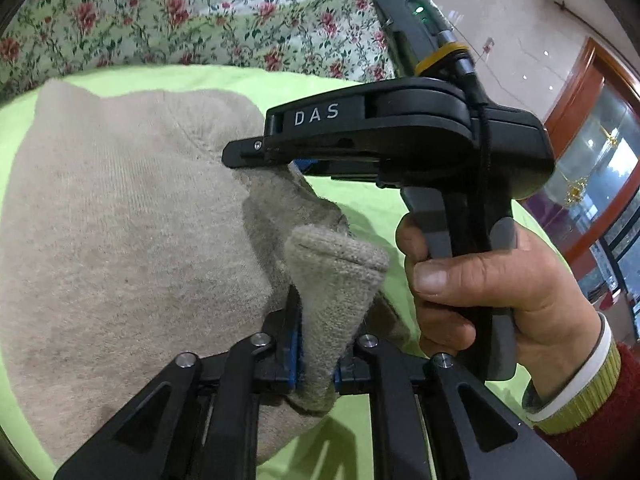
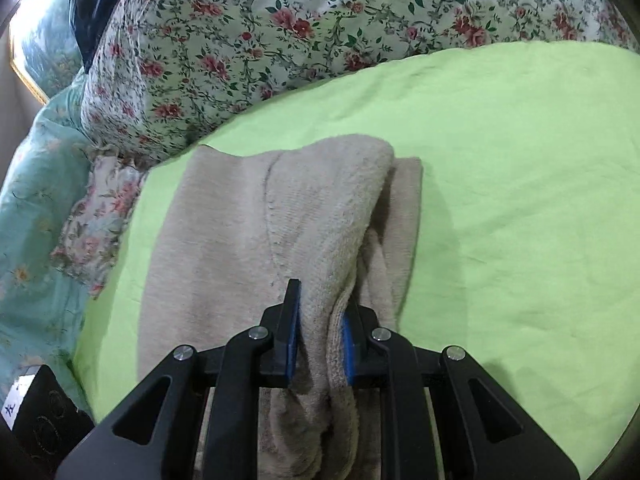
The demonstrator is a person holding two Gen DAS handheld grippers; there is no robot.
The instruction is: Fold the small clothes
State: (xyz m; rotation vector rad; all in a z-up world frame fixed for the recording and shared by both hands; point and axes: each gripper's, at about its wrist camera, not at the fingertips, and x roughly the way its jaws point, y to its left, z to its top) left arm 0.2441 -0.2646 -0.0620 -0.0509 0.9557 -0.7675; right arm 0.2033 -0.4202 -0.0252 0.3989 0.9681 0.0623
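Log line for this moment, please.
step: fold | left gripper: shut on beige knit garment | right gripper: shut on same | surface: lime-green sheet

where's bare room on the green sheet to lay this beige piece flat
Free: the green sheet right of the beige garment, up to the floral quilt. Crowded: the left side, where floral and teal bedding press close.
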